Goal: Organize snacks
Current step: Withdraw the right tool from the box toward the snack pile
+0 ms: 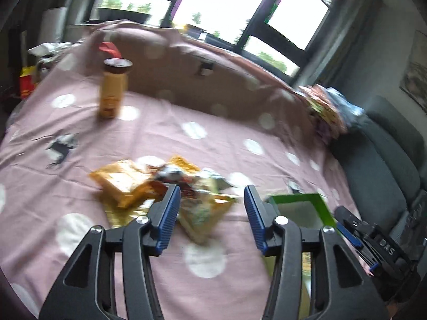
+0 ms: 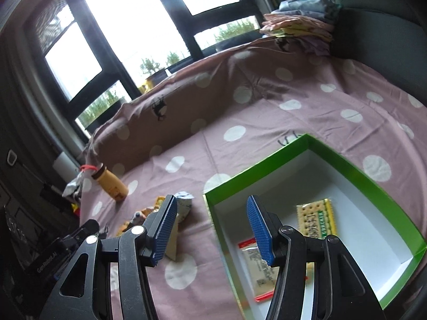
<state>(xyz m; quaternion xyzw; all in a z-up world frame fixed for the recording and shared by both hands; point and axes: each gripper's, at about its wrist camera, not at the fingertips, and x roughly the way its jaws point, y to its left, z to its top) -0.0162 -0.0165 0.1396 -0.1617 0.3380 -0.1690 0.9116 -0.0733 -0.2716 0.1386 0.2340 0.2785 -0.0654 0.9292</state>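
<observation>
A pile of snack packets (image 1: 160, 186), yellow, orange and pale green, lies on the pink dotted cloth just ahead of my left gripper (image 1: 212, 194), which is open and empty above them. A green box (image 2: 355, 165) with a white inside holds a cracker packet (image 2: 316, 218) and a red-edged packet (image 2: 256, 272). My right gripper (image 2: 212, 208) is open and empty, over the box's left rim. The box also shows in the left wrist view (image 1: 317, 200), with the right gripper's body (image 1: 373, 242) beside it. The pile shows in the right wrist view (image 2: 149, 213).
A yellow bottle with a dark cap (image 1: 113, 90) stands on the cloth at the far left; it also shows in the right wrist view (image 2: 110, 184). Folded clothes (image 2: 301, 24) lie at the far right by a grey sofa (image 1: 384, 160). Windows stand behind.
</observation>
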